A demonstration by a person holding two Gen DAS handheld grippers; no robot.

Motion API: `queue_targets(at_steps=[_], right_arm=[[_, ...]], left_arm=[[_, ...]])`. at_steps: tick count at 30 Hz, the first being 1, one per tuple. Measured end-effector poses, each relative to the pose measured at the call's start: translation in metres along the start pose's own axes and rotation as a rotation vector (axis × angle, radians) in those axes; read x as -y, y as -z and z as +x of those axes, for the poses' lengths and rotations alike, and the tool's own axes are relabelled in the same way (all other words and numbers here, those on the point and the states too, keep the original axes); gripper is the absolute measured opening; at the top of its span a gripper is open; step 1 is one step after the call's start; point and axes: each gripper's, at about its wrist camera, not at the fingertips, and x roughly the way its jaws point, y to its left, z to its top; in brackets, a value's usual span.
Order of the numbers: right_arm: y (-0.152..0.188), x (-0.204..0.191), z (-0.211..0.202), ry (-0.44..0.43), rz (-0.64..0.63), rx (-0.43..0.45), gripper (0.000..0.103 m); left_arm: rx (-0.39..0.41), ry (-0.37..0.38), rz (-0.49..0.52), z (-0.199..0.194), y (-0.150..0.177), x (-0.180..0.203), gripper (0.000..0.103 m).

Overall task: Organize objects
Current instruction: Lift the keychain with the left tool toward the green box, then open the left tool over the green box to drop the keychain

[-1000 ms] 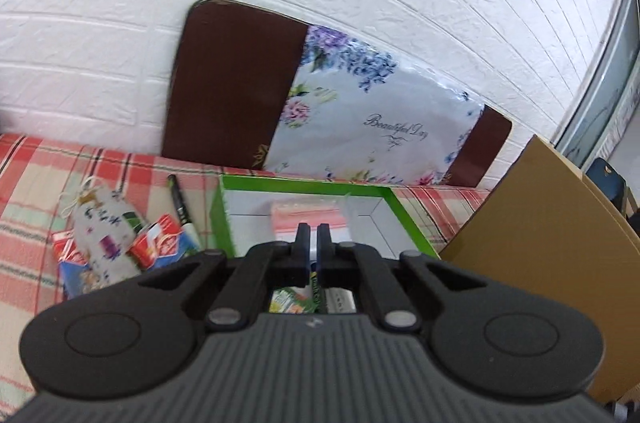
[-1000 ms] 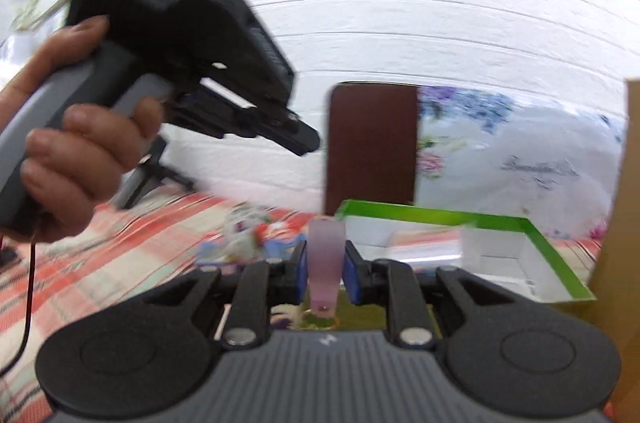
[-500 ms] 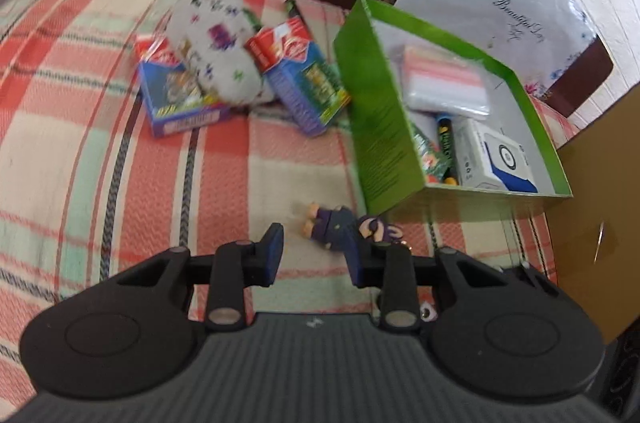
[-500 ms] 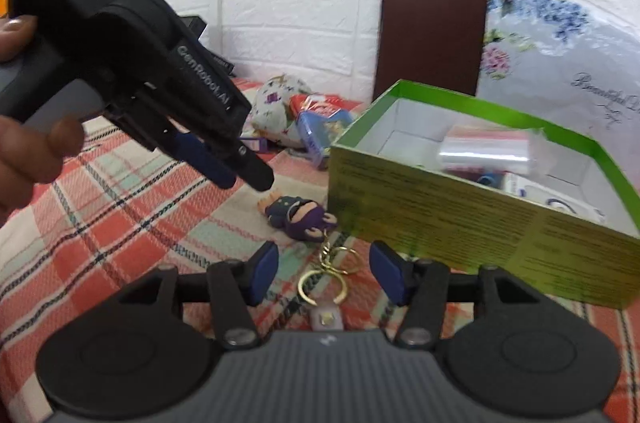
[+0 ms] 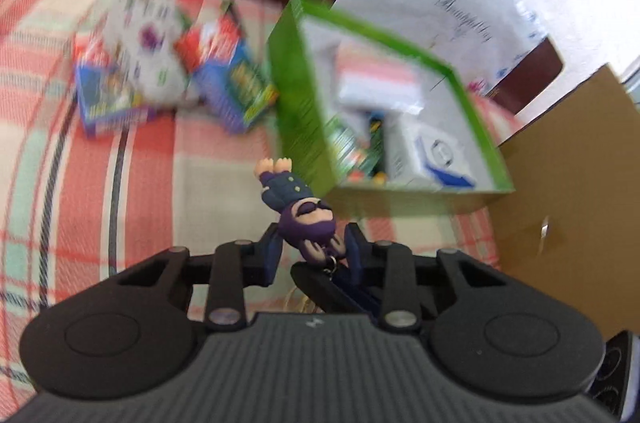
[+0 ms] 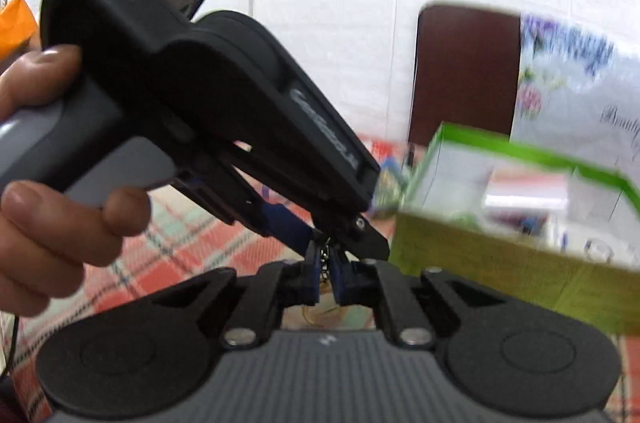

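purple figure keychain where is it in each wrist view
left wrist: the purple figure keychain is at centre, head down between the left gripper fingers, just in front of the box's near corner.
right wrist: the figure is hidden behind the left gripper; only its chain shows, low centre, pinched in the right gripper.
shared landmark: the green box, at right in both views.

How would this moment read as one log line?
left gripper: shut on keychain figure | right gripper: shut on its chain | green box: nearby
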Motion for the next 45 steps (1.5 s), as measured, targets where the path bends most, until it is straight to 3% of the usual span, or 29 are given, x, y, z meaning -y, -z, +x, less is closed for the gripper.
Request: queue_targets(at_steps=[6,11,15,19,21,22,27,32,37,41,45], right_arm=[[-0.051,0.023,-0.022,0.102,-0.046,0.199,0.007],[-0.091,0.058,-0.019,0.216,-0.120,0.322,0.007],[-0.091,0.083,-0.003,0.254,-0.111,0.330,0.007],[-0.059,0.096,0.025,0.258,-0.048,0.231,0.014],[-0.038,0.096,0.039,0.269,-0.031,0.157,0.030],[-0.029,0.095,0.042,0.276,-0.020,0.132,0.031],[-0.002,0.096,0.035,0.283,0.096,0.083,0.032],[-0.009,0.108,0.028,0.278,0.188,0.097,0.033],[-0.017,0.081,0.017,0.226,0.169,0.111,0.037],[-0.024,0.047,0.036,0.133,0.113,0.077,0.039],[-0.029,0.008,0.065,0.048,0.025,0.021,0.040]], left_arm=[[0.161,0.065,0.128,-0.036,-0.048,0.055,0.035],[0.281,0.099,0.256,-0.037,-0.089,0.108,0.035],[0.276,0.114,0.266,-0.012,-0.105,0.120,0.035],[0.212,0.063,0.261,0.027,-0.101,0.113,0.037],[0.180,0.003,0.269,0.046,-0.093,0.107,0.039],[0.162,-0.025,0.270,0.053,-0.092,0.100,0.039],[0.147,-0.117,0.284,0.058,-0.079,0.080,0.041],[0.200,-0.195,0.311,0.030,-0.061,0.055,0.046],[0.225,-0.302,0.255,0.005,-0.039,0.001,0.049],[0.197,-0.436,0.196,-0.004,-0.021,-0.057,0.049],[0.195,-0.514,0.100,-0.020,-0.006,-0.113,0.049]])
